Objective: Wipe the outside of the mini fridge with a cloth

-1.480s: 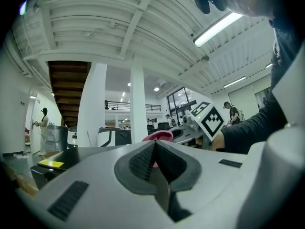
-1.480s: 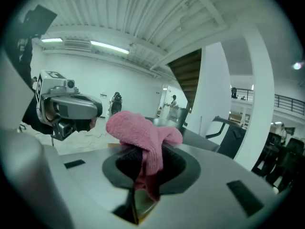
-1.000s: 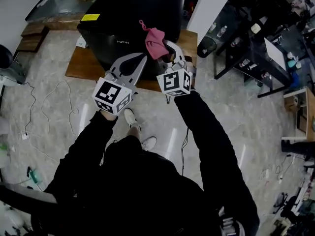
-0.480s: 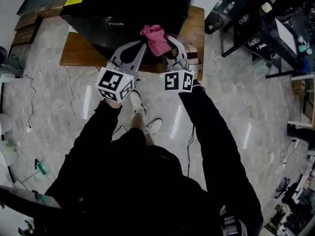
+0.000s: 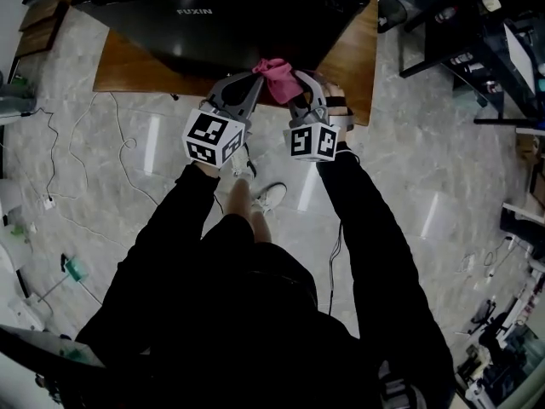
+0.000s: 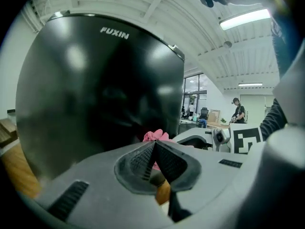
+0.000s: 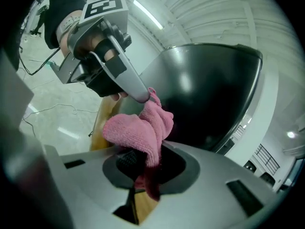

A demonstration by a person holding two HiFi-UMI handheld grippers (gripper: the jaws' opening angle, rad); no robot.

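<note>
Brand lettering (image 5: 192, 11), white and reading FUXIN, sits near the top edge of the front of the black mini fridge (image 5: 255, 24), which stands on a low wooden board (image 5: 128, 66) on the pale marbled floor (image 5: 443, 186). The left gripper view shows the same word large and sharp on the glossy door, while the right gripper view catches only the dark curved body with no print. Each gripper carries a cube with black-and-white square markers (image 5: 213, 136), patterns rather than readable words. The right tongs (image 5: 298, 88) are clamped on the pink cloth (image 5: 277, 69), which bunches up just in front of the lower edge of the fridge. The right gripper view makes the hold plain: a fold of cloth runs down between the two jaws and the rest puffs out above them. The left tongs (image 5: 247, 88) are pressed together with nothing between them, as the left gripper view shows, their ribbed pads meeting in a thin line. From the head view the two tools sit side by side. Only the right gripper view shows the tip of the left tongs meeting the upper fold of the cloth. The left gripper view alone takes in a ceiling lamp (image 6: 245, 18) and a person (image 6: 237, 112) far off in the room.
</note>
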